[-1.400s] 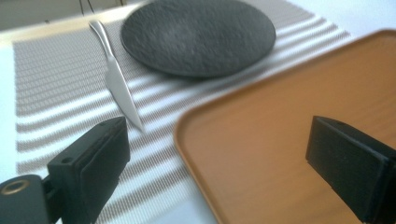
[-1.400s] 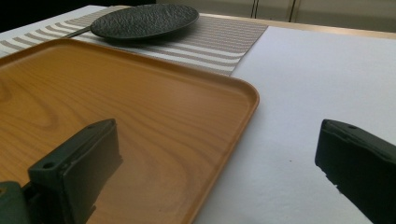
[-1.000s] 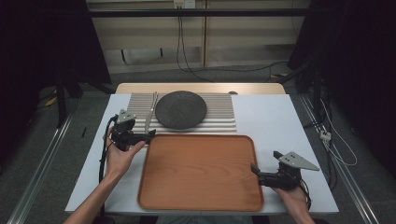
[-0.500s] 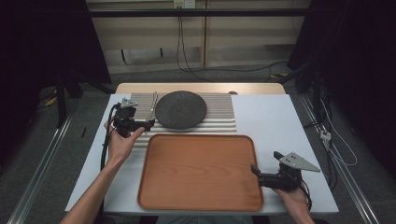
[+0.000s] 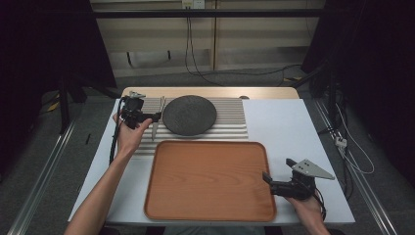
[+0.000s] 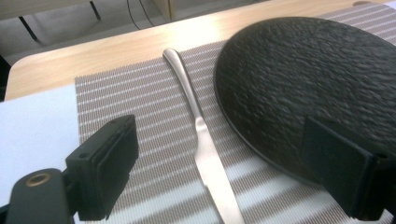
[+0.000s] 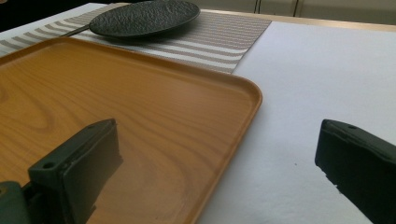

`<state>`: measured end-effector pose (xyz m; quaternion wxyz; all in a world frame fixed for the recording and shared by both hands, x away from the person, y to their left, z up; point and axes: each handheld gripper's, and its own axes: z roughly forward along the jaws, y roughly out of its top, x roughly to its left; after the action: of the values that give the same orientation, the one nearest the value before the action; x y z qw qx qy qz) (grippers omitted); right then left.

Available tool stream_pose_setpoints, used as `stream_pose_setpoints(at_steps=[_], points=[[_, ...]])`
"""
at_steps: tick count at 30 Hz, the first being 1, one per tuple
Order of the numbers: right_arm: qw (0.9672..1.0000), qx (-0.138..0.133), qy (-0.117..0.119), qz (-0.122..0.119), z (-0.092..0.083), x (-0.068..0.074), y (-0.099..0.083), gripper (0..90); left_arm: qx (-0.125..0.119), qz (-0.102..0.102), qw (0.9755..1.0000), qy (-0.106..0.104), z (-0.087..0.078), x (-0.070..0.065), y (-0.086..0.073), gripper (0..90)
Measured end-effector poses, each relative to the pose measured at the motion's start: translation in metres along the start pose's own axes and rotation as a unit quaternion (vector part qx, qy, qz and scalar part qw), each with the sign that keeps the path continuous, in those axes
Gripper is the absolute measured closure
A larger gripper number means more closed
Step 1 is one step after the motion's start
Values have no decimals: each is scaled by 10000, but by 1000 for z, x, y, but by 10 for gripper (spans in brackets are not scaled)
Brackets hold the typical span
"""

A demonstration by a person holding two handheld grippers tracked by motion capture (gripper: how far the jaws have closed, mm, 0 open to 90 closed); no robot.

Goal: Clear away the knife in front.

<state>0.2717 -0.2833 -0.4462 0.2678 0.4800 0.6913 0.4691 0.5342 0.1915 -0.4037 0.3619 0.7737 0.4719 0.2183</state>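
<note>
On the striped mat (image 5: pixel 230 125): 1 knife (image 6: pixel 205 144) between the spread, just-narrowing left gripper (image 6: pixel 233 186) jaws, 1 black plate (image 5: pixel 189 114) beside it; right gripper (image 7: pixel 215 177) spread.

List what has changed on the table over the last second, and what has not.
The left gripper has travelled up the table from beside the wooden tray to the striped mat, its open jaws now straddling the knife without touching it; they have just closed slightly. The right gripper, tray, knife and dark plate stayed put.

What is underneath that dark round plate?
The dark round plate sits on a striped mat, with a knife lying beside it. Whatever lies directly beneath the plate is covered.
</note>
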Motion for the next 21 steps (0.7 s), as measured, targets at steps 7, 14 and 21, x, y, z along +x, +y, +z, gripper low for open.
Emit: stream_pose_setpoints(at_steps=[7, 14, 21], points=[[10000, -6, -14, 34, -1, 1, 1, 1, 152, -19, 9998, 103, 22, 7, 6, 166], [10000, -1, -26, 41, -1, 1, 0, 1, 351, -44, 9992, 198, 44, 16, 10, 234], [10000, -7, -2, 35, -1, 1, 0, 1, 487, -131, 9986, 170, 60, 19, 10, 343]])
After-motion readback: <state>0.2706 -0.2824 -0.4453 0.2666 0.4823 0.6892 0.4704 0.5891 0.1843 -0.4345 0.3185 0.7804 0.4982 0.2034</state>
